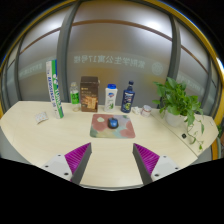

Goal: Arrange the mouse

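A small blue mouse (pixel 113 123) lies on a colourful mouse mat (pixel 112 125) in the middle of the pale table (pixel 60 130), well beyond my fingers. My gripper (pixel 112 158) is open and empty, held above the table's near part. Its two purple pads (pixel 77 155) stand wide apart with bare table between them.
Along the table's far side stand a tall green-and-white tube (pixel 56 88), a small bottle (pixel 73 97), a brown box (pixel 90 93), a white carton (pixel 110 97) and a dark bottle (pixel 128 96). A potted plant (pixel 180 102) stands at the right. Glass walls lie behind.
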Demonstrator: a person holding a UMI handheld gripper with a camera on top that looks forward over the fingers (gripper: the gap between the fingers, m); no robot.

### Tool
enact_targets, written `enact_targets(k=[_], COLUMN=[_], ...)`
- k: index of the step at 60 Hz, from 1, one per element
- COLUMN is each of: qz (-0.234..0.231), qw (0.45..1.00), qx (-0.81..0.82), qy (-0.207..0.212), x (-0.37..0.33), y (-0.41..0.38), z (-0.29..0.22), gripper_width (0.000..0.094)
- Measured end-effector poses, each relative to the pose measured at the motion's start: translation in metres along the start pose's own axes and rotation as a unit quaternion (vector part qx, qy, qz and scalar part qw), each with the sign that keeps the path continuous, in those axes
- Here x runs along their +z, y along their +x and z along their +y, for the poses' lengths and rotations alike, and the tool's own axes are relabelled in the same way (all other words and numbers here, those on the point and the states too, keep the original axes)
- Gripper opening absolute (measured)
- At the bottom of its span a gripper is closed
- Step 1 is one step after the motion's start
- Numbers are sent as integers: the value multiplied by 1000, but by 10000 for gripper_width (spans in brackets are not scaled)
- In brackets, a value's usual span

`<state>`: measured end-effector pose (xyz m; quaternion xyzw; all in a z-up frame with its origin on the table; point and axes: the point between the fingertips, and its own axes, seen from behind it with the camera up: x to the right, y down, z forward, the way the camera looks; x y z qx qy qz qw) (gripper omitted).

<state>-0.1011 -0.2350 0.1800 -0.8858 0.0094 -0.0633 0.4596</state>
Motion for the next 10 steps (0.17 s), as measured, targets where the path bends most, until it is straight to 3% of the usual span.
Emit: enact_targets(k=[10], qz=[5], qw=[1000], qx=[-5], qy=[0], x=[-21], y=[0], z=[7], gripper_width=[851])
